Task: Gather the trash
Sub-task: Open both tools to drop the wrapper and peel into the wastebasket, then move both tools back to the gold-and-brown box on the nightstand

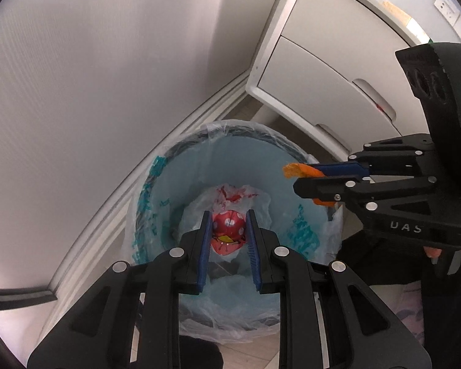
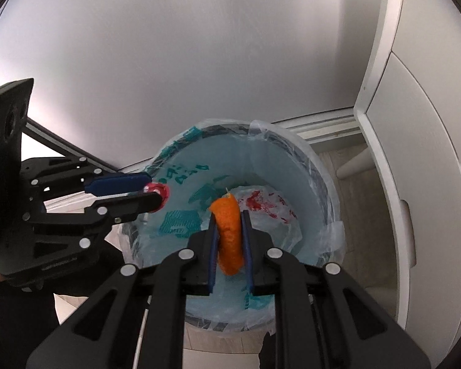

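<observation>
A round bin (image 1: 156,166) lined with a clear bag printed in teal stands on the floor against the wall; its rim (image 2: 325,181) also shows in the right wrist view. My left gripper (image 1: 229,218) is shut on a red wrapper with white dots (image 1: 230,230), held over the bin's mouth; the same gripper (image 2: 155,195) appears from the side at the bin's left rim. My right gripper (image 2: 229,215) is shut on a strip of orange peel (image 2: 229,236) above the bin, and that gripper (image 1: 295,178) shows at the bin's right rim. A white bag with red print (image 2: 270,209) lies at the bottom.
A white cabinet (image 1: 338,70) with recessed handles stands right of the bin, close to its rim. A white baseboard (image 1: 132,184) and a plain wall run behind. Light wooden floor (image 2: 350,203) shows between bin and cabinet. A hand (image 1: 433,250) grips the right tool.
</observation>
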Action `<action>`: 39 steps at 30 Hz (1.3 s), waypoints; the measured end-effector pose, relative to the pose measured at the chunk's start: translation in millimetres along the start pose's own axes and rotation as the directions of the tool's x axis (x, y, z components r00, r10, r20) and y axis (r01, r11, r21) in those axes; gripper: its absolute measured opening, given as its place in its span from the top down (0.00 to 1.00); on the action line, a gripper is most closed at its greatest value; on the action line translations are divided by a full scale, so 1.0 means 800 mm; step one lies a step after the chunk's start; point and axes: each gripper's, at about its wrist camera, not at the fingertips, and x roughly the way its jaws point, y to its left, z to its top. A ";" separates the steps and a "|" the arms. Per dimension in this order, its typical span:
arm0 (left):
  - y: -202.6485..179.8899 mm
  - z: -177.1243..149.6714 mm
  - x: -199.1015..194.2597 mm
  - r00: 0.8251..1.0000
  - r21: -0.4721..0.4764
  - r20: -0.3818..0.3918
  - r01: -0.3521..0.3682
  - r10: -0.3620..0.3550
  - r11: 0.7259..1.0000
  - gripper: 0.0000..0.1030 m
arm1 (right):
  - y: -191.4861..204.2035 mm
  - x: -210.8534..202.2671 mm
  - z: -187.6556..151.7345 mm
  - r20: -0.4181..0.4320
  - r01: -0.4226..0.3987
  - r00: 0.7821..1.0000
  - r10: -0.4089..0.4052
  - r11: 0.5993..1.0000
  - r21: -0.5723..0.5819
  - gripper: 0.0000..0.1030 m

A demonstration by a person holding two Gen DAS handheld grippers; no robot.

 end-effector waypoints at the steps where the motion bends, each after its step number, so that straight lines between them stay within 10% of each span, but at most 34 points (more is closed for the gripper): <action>1: 0.001 0.000 0.000 1.000 0.001 0.001 -0.002 0.002 1.000 0.80 | 0.000 0.001 0.000 0.001 0.003 1.000 -0.003 1.000 -0.003 0.85; 9: 0.003 -0.001 -0.007 0.999 -0.015 0.020 -0.026 0.026 1.000 0.40 | -0.007 -0.014 0.002 0.049 0.049 0.998 -0.051 0.998 0.024 0.14; 16: 0.004 0.003 -0.027 0.993 -0.017 0.076 -0.095 0.096 0.995 0.06 | -0.007 -0.044 0.005 0.123 0.101 0.987 -0.103 0.995 0.020 0.07; 39: -0.035 0.043 -0.182 0.948 -0.034 0.296 -0.110 0.115 0.993 0.06 | 0.014 -0.189 -0.013 0.340 0.103 0.932 -0.123 0.992 0.077 0.07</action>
